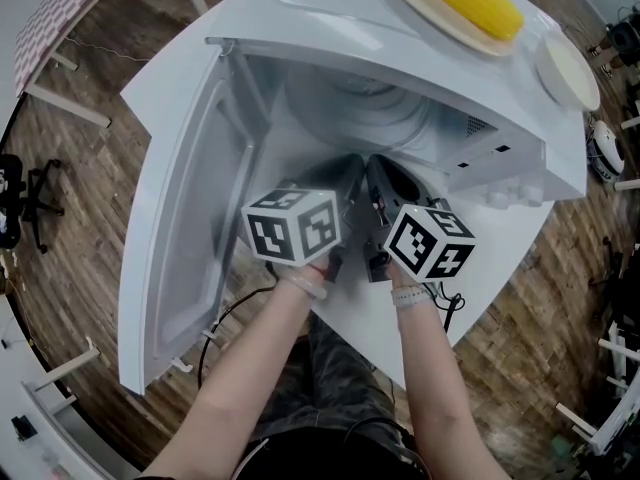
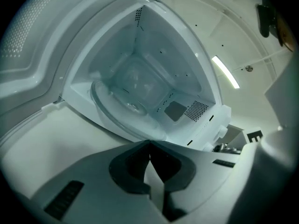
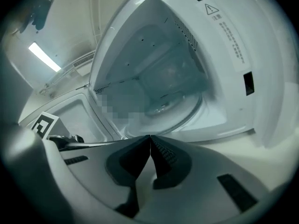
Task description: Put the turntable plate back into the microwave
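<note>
Glass turntable plate (image 2: pixel 122 107) lies on the floor of the open white microwave (image 1: pixel 330 28), and you hold your left gripper (image 2: pixel 149 144) and right gripper (image 3: pixel 149 138) just before its opening, both clenched on nothing.

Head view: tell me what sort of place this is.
Probably a lab or office workroom, not a home kitchen: the open microwave sits on a white table over a wood-plank floor, with a wheeled office chair at the left edge.

Grey left claw (image 2: pixel 149 147) and right claw (image 3: pixel 149 141), dark ribbed pads (image 3: pixel 166 156), 2 black-and-white marker cubes (image 1: pixel 292 226) (image 1: pixel 430 241), pale wristbands (image 1: pixel 305 281).
</note>
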The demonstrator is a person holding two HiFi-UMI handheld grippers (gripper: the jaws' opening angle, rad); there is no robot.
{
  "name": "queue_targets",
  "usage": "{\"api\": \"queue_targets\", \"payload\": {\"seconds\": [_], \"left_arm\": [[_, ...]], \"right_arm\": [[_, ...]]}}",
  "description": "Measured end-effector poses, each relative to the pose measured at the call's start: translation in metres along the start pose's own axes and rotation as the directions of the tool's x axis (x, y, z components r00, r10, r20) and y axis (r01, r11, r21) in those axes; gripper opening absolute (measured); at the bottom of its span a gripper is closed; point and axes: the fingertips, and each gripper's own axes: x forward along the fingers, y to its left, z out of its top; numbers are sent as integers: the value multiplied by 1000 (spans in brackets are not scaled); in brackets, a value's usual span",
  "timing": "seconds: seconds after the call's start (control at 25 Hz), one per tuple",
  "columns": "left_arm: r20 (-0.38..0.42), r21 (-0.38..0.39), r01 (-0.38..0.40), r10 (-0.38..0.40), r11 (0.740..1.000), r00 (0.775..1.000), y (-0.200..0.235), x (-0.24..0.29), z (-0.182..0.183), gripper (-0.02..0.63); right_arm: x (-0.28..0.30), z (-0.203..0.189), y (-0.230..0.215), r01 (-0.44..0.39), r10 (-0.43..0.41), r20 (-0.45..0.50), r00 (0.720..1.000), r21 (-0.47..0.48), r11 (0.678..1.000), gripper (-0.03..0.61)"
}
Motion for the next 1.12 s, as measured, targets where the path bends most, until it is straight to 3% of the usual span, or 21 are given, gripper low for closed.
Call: {"api": "queue_targets", "payload": {"seconds": [0.4, 0.76, 1.12], "left_arm": [[20, 49, -31, 30, 998, 999, -2, -3, 1, 14], [71, 207, -87, 74, 974, 995, -13, -22, -4, 13], [144, 308, -115, 74, 945, 987, -43, -61, -7, 14]], "right_arm": [[-3, 0, 4, 18, -18, 9, 1000, -54, 998, 21], [-20, -1, 21, -5, 11, 74, 997, -83, 997, 20], [-58, 4, 55, 12, 23, 140, 990, -243, 970, 21]]}}
